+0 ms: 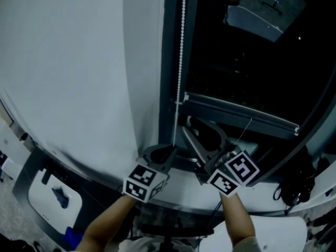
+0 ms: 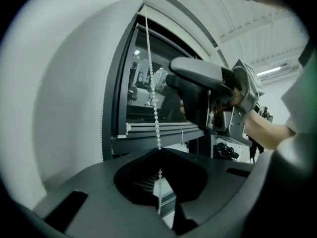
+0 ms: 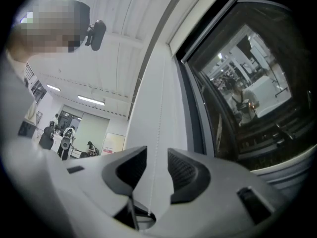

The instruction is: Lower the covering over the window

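A white bead chain (image 1: 181, 46) hangs down the left side of the dark window (image 1: 252, 51). The blind's grey bottom rail (image 1: 239, 113) lies low across the pane, near the sill. My left gripper (image 1: 169, 151) is shut on the bead chain (image 2: 154, 98), which runs straight down into its closed jaws (image 2: 159, 155). My right gripper (image 1: 202, 135) is just right of it, tilted up at the window. In the right gripper view a thin strand of chain (image 3: 158, 133) passes between its open jaws (image 3: 157, 165), and neither pad presses on it.
A white wall (image 1: 68, 62) fills the left. The grey window frame (image 1: 169, 62) stands beside the chain. Black cables or straps (image 1: 296, 185) hang at the lower right. A white ledge (image 1: 184, 190) runs under both grippers. Distant people (image 3: 64, 138) stand in a lit room.
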